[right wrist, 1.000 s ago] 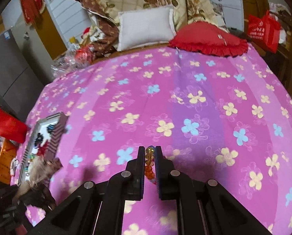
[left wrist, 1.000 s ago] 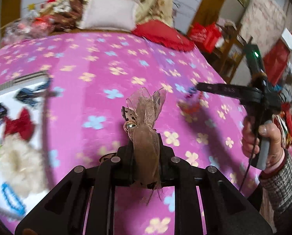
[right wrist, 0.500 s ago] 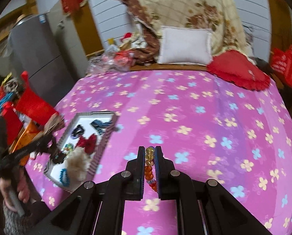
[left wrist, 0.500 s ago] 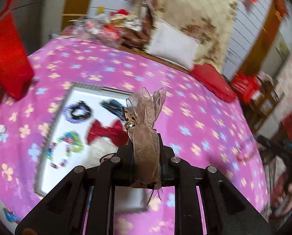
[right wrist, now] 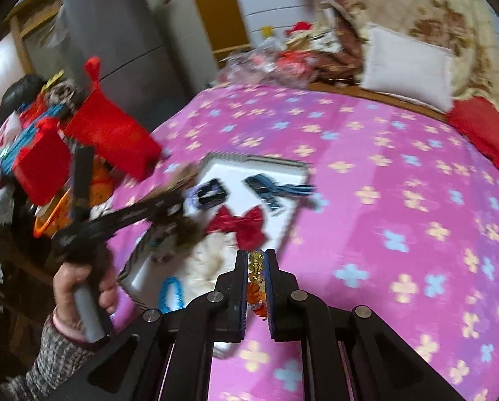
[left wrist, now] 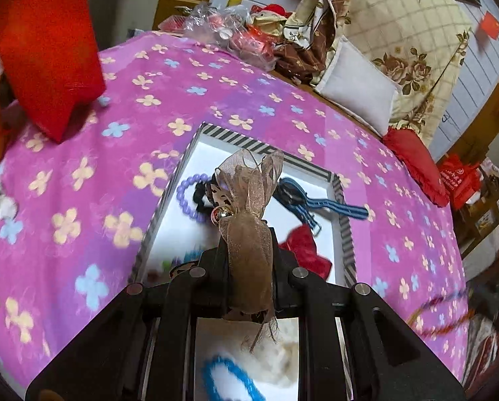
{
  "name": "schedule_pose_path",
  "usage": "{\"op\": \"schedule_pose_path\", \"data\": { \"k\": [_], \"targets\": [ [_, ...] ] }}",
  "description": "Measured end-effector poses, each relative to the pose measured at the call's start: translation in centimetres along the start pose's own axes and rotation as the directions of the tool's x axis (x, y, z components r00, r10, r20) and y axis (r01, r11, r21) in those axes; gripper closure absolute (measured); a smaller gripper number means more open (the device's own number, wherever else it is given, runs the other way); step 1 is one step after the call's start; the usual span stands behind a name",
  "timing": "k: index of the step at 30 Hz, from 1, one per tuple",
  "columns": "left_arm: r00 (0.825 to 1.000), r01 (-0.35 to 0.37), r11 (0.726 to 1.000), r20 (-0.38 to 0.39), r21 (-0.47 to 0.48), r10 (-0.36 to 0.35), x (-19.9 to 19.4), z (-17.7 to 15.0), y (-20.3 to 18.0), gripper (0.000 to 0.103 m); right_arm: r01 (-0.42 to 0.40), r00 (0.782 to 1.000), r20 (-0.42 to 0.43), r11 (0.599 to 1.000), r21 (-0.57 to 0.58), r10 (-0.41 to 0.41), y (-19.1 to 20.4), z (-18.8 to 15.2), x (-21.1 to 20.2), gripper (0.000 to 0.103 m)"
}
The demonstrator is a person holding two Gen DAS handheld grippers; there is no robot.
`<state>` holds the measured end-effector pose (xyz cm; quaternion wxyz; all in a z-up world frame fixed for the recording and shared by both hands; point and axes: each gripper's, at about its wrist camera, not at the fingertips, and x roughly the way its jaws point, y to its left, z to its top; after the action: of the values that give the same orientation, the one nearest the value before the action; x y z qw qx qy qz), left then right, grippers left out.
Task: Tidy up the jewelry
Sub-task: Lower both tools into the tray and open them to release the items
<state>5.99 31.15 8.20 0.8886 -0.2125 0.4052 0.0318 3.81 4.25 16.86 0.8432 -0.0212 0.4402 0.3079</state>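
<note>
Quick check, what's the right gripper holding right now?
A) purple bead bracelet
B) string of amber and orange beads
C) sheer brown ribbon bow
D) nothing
B: in the right wrist view the right gripper is shut on a string of amber and orange beads, while the sheer brown ribbon bow sits in the left gripper over the striped-rim white tray.
</note>
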Motion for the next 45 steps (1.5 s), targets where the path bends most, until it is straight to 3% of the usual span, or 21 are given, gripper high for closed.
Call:
{"op": "schedule_pose_path", "data": {
  "k": [6,12,17,26,29,30,33,37,45],
  "targets": [
    [0.999,0.044,0.998,0.011,0.035,-0.044,3.2,3.2,-1.2,0.087,-0.004,1.0,-0.021,0.998,-0.064,0.003,3.8,2.6,4.2,0.095],
    [0.994,0.113,0.993,0.006,-0.031,-0.112,6.9,5.7,0.0,0.086,0.045,0.998,-0.031,0.994,-0.101,-0.048,5.1,5.3,8.6,0.095],
    [0.995,0.087,0.994,-0.035,-0.059,-0.09,9.9,6.2,1.7,0.086,0.103,0.994,-0.035,0.99,-0.095,-0.107,4.9,7.2,12.4,0.095],
    [0.994,0.11,0.991,-0.02,-0.078,-0.112,8.9,6.2,2.3,0.079,0.163,0.979,-0.117,0.986,-0.042,-0.167,3.4,7.6,17.8,0.095],
    [0.995,0.104,0.992,0.001,-0.07,-0.104,8.1,6.3,2.2,0.073,0.187,0.971,-0.145,0.982,-0.018,-0.188,2.4,7.1,18.3,0.092],
    [0.995,0.098,0.993,0.012,-0.063,-0.097,7.8,6.3,2.1,0.068,0.192,0.97,-0.151,0.981,-0.015,-0.192,2.1,6.9,18.3,0.087],
    [0.996,0.069,0.997,0.055,-0.023,-0.068,6.5,6.1,1.2,0.061,0.213,0.969,-0.127,0.977,0.003,-0.211,1.5,6.6,17.4,0.055],
    [0.996,0.032,0.999,0.088,0.019,-0.033,5.3,5.8,0.6,0.058,0.236,0.966,-0.107,0.972,-0.016,-0.236,1.5,5.6,15.4,0.055],
    [0.982,-0.098,0.994,0.166,0.048,0.089,3.2,4.5,0.9,0.056,0.254,0.96,-0.102,0.964,-0.075,-0.261,3.0,-1.2,10.9,0.055]
  ]
}}
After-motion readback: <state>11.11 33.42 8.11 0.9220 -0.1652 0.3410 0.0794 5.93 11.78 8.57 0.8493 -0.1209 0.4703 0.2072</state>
